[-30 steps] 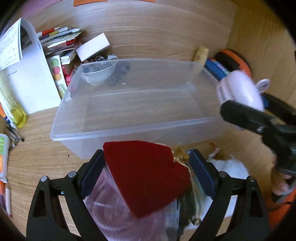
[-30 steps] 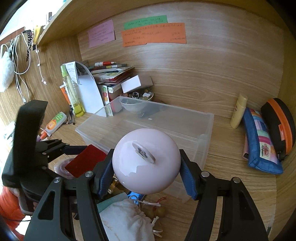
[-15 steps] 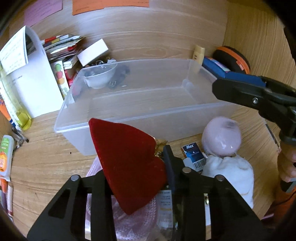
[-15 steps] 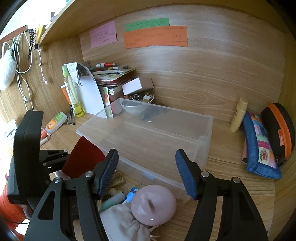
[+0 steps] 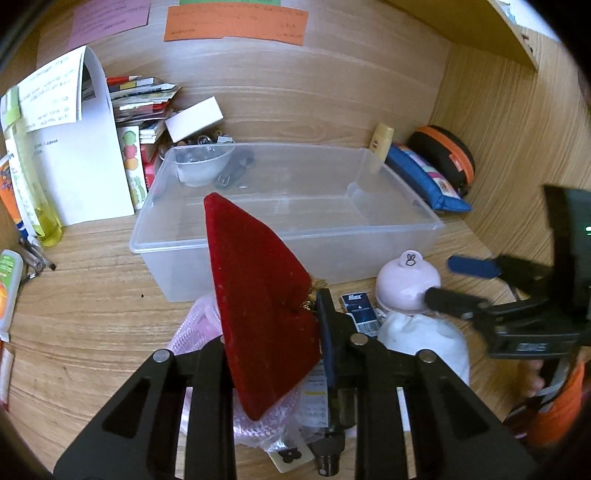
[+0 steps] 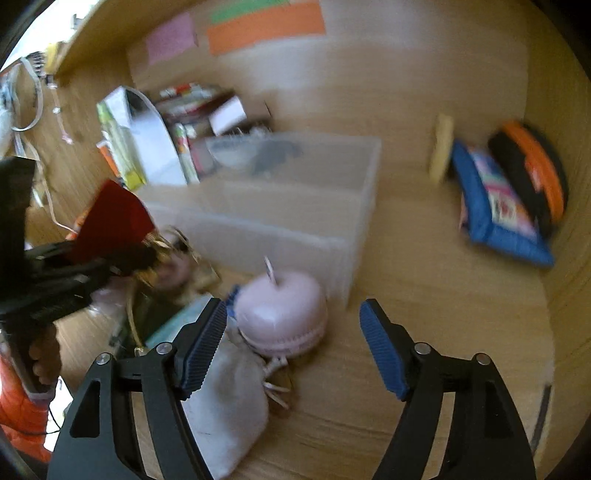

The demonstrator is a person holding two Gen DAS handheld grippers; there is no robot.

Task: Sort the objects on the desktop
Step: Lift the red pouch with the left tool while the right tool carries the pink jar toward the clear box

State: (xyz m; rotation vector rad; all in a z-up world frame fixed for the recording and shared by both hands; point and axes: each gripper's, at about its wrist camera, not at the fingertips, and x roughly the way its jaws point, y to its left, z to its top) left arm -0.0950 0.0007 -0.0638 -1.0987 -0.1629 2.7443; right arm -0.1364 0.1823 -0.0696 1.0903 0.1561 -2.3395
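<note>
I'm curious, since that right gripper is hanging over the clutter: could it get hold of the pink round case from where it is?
Probably yes. The right gripper has its jaws opening with nothing between them, and the pink round case lies just ahead, uncovered on top, resting against the white pouch.

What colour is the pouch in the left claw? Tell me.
Dark red pouch, clearest in the left wrist view.

Wooden desk (image 5: pixel 92 332) alcove, wood-grain back wall (image 5: pixel 295 92), coloured paper notes (image 5: pixel 236 24), shelf overhead (image 5: pixel 461 22)
</note>
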